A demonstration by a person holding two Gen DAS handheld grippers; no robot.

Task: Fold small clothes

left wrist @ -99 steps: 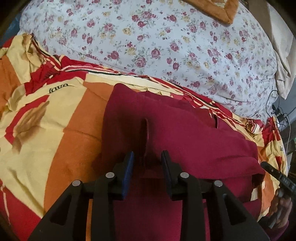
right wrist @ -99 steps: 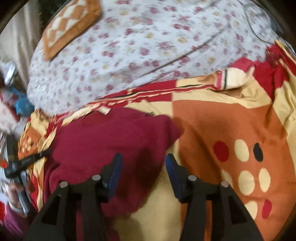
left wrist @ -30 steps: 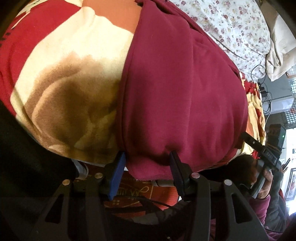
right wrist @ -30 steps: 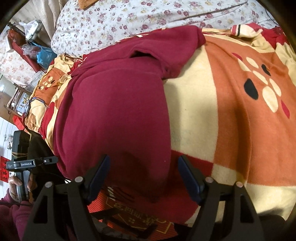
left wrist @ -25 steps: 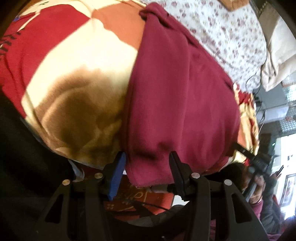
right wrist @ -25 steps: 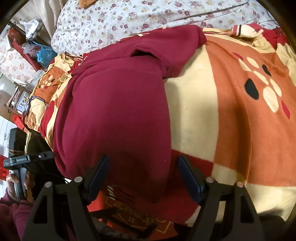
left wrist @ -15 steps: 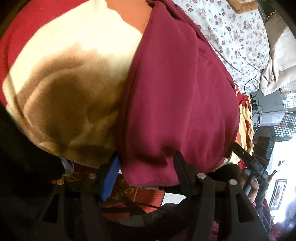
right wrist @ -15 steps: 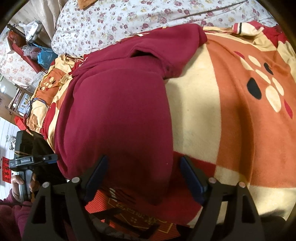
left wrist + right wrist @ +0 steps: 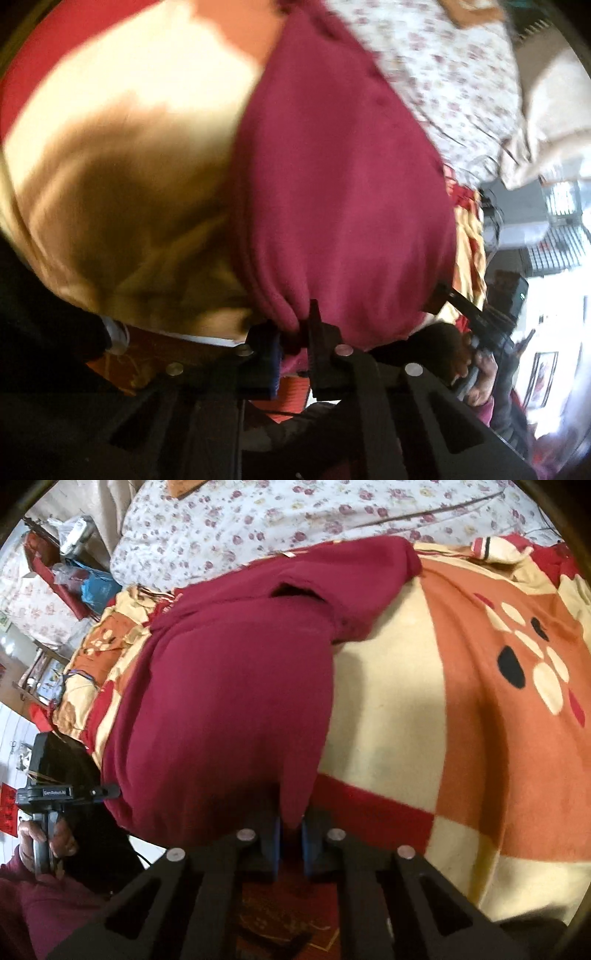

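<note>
A dark red garment [image 9: 332, 203] lies spread on a patterned blanket, and its near hem hangs over the bed's front edge. In the left wrist view my left gripper [image 9: 295, 328] is shut on the bunched hem near the garment's left corner. In the right wrist view the garment [image 9: 229, 701] fills the middle, with a folded sleeve at its far end. My right gripper [image 9: 291, 825] is shut on the hem near the right corner, with cloth pinched between the blue pads.
The red, orange and cream blanket [image 9: 443, 738] covers the bed. A floral quilt [image 9: 295, 509] lies behind the garment. A hand [image 9: 44, 838] grips the other gripper's handle at the left edge. Clutter and furniture [image 9: 74, 554] stand beside the bed.
Both grippers stood open astride the hem half a second ago; now both have closed on it, and the cloth bunches at the pads. The left view has tilted slightly.
</note>
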